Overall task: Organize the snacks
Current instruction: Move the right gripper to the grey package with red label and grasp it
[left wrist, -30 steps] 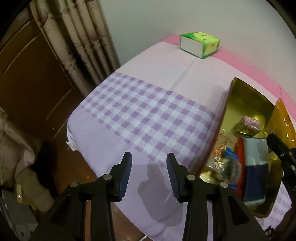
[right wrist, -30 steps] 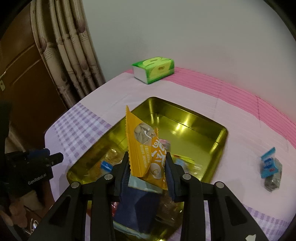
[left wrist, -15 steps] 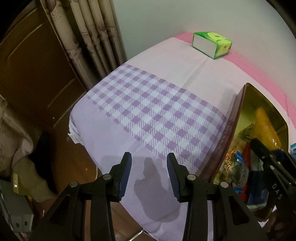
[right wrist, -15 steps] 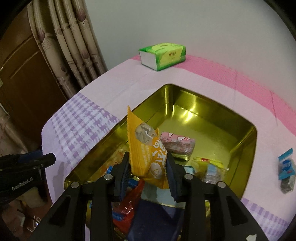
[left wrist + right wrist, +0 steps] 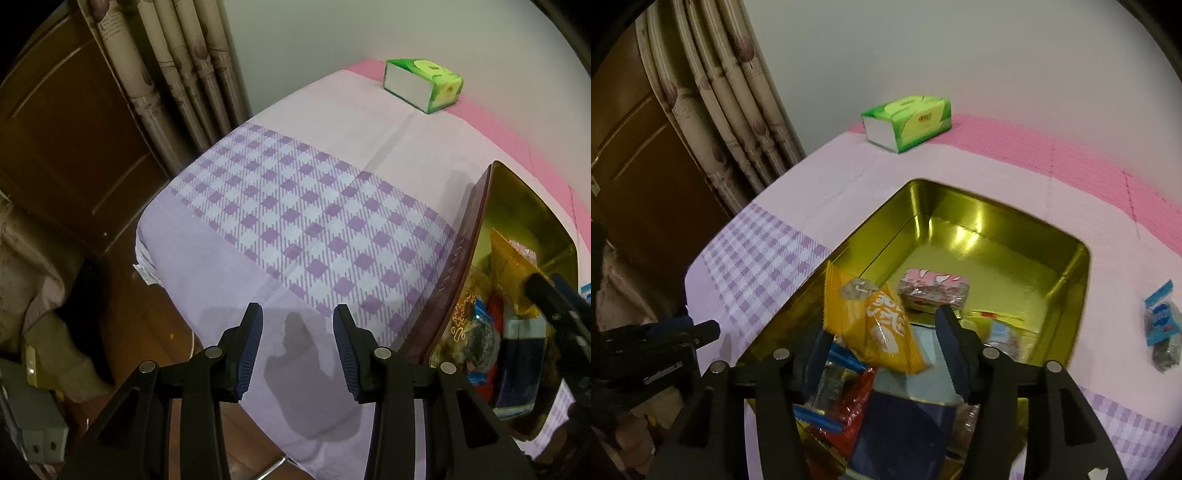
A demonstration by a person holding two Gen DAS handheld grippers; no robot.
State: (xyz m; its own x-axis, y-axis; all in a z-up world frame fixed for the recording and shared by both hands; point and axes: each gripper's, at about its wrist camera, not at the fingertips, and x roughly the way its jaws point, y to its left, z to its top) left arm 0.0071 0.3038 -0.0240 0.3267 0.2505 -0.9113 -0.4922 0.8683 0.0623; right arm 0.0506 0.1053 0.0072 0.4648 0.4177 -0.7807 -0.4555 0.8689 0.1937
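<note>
A gold tin (image 5: 997,236) stands on the pink and purple cloth with several snacks inside: a pink packet (image 5: 934,291), a dark blue box (image 5: 905,417) and a red wrapper (image 5: 849,406). My right gripper (image 5: 882,350) hangs over the tin's near end, its jaws opening. An orange snack packet (image 5: 875,325) leans between them, and the right pad stands apart from it. My left gripper (image 5: 297,347) is open and holds nothing, above the cloth's near edge to the left of the tin (image 5: 461,266). The orange packet (image 5: 509,266) also shows in the left wrist view.
One blue-wrapped snack (image 5: 1161,328) lies on the cloth right of the tin. A green tissue pack (image 5: 908,123) sits at the far edge by the wall. Curtains (image 5: 177,81) and a wooden door stand left, beyond the table's edge.
The right jaws have spread wider, and the orange packet has tipped over from upright to leaning over the snacks in the tin. The left gripper has stayed open with nothing in it.
</note>
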